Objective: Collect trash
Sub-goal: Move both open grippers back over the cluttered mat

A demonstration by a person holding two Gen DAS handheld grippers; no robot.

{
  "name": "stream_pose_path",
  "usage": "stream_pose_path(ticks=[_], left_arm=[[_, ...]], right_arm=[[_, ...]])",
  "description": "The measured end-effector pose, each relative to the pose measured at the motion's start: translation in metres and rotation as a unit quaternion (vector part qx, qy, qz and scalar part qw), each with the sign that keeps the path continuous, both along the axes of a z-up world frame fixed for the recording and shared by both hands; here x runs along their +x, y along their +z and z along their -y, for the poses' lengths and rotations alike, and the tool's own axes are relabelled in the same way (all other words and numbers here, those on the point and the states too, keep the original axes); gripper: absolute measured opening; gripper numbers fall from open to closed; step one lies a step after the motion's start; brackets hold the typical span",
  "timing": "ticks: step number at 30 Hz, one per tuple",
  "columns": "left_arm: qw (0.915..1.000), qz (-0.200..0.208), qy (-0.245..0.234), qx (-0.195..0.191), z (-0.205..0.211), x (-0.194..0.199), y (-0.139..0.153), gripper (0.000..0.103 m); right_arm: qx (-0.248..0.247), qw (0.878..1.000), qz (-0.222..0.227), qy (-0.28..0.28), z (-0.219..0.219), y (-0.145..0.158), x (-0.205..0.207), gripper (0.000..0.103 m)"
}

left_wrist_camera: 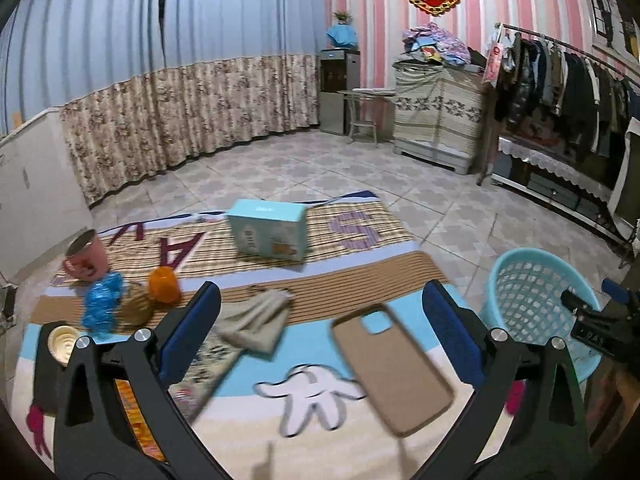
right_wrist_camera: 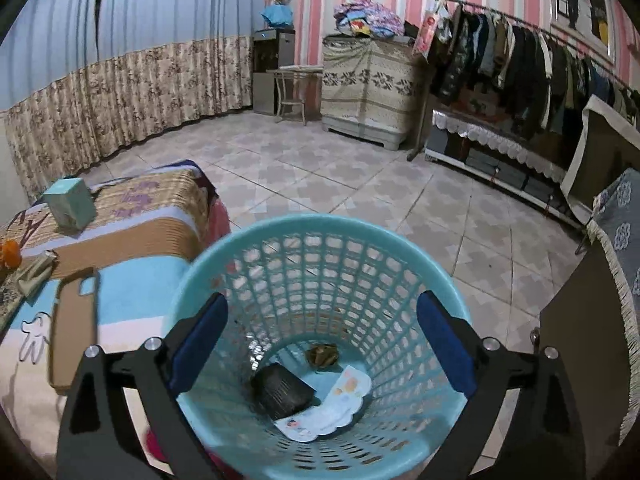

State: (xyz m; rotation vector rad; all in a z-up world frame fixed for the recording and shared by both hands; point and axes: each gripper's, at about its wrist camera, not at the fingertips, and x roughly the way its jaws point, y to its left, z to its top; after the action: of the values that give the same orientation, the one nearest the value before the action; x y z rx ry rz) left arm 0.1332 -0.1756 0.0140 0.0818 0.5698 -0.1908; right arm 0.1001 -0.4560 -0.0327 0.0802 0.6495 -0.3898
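on the far left of the bed (left_wrist_camera: 248,412), as the left wrist view shows it, a pink mug (left_wrist_camera: 86,256) lies tipped on its side on the patterned blanket, with a small round tin (left_wrist_camera: 62,342) nearer the camera. just right of the mug sit a crumpled blue wrapper (left_wrist_camera: 102,306), a brownish round thing (left_wrist_camera: 138,308) too blurred to name, and an orange object (left_wrist_camera: 163,283), all close together. a grey-green cloth pouch (left_wrist_camera: 256,320) lies near the middle, and behind it a light blue box (left_wrist_camera: 267,234) stands upright. the left tongs (left_wrist_camera: 320,308) hang above the blanket with jaws spread wide and nothing between the pads. a tan phone case (left_wrist_camera: 394,368) lies flat, back up, just inside the right finger. further right, off the edge of the bed, stands the turquoise mesh basket (left_wrist_camera: 520,268), and the right tongs (right_wrist_camera: 322,320) hover over its mouth, jaws wide apart and gripping nothing. in the right wrist view the basket's bottom holds a dark flat packet (right_wrist_camera: 282,394), a white printed wrapper (right_wrist_camera: 332,408) partly under it, and a small crumpled brown scrap (right_wrist_camera: 322,354) behind them. past the basket, a rack of hanging clothes (right_wrist_camera: 520,52) lines the striped wall.
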Motion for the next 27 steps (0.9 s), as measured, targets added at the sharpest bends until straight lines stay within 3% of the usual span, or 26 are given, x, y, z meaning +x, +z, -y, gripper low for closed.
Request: stream_pose_path(ticks=[10,19,27], left_arm=[[0.9981,0.004,0.059,0.019,-0.094,-0.002,-0.008,0.098],[0.9922,-0.022,0.123,-0.003,-0.181,0.012,-0.024,0.098],[0.9849,-0.078,0.153,-0.021,-0.233,0.03,-0.054,0.098]], right_arm=[[-0.023,0.997,0.042,0.067,-0.096,0.026,0.01,0.097],[-0.035,0.991,0.038,0.125,-0.173,0.024,0.034,0.098],[-0.018,0.987,0.021,0.157,-0.218,0.011,0.064,0.098]])
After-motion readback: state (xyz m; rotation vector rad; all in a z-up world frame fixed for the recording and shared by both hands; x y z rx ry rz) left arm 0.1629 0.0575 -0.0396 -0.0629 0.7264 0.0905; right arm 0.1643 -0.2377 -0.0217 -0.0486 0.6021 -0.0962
